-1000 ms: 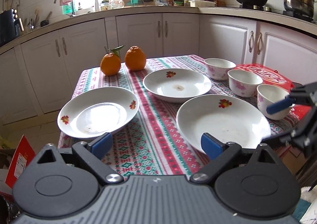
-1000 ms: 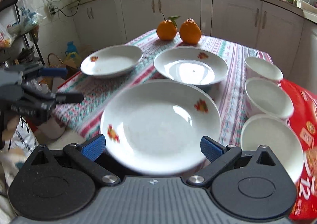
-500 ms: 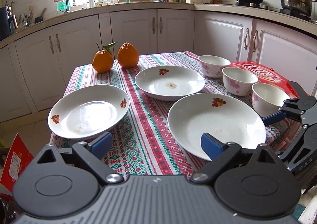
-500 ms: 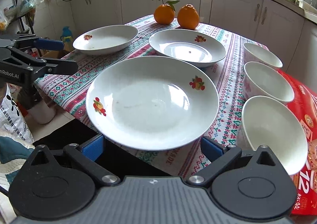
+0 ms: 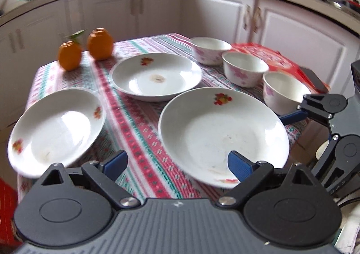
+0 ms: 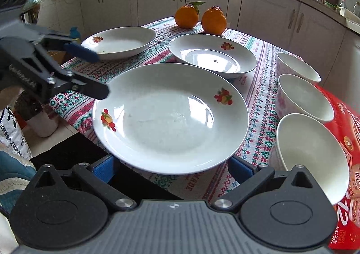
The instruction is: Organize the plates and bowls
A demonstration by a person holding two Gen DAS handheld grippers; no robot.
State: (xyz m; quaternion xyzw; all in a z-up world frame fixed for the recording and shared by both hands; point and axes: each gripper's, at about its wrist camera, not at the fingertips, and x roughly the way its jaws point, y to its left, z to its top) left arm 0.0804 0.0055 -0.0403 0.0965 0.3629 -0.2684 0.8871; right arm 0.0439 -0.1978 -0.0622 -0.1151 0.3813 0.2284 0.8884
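Three white flowered plates lie on the patterned tablecloth (image 5: 135, 123): a large near plate (image 5: 222, 134) (image 6: 171, 116), a far plate (image 5: 156, 76) (image 6: 212, 56) and a left plate (image 5: 56, 128) (image 6: 119, 42). Three white bowls (image 5: 245, 68) (image 6: 304, 98) stand in a row along the right side. My left gripper (image 5: 176, 164) (image 6: 96, 74) is open above the table's front edge, between the left and near plates, with nothing between its fingers. My right gripper (image 6: 172, 168) (image 5: 292, 116) is open, its fingers on either side of the large plate's near rim.
Two oranges (image 5: 100, 43) (image 6: 213, 21) sit at the table's far end. A red printed box (image 5: 276, 60) (image 6: 344, 130) lies under and beside the bowls on the right. White cabinets (image 5: 225, 11) ring the table. Bags and a white container (image 6: 42, 123) stand on the floor at left.
My left gripper has swung in over the table's front edge and tipped downward. My right gripper has sunk closer to the large plate's near rim. No plate or bowl has moved.
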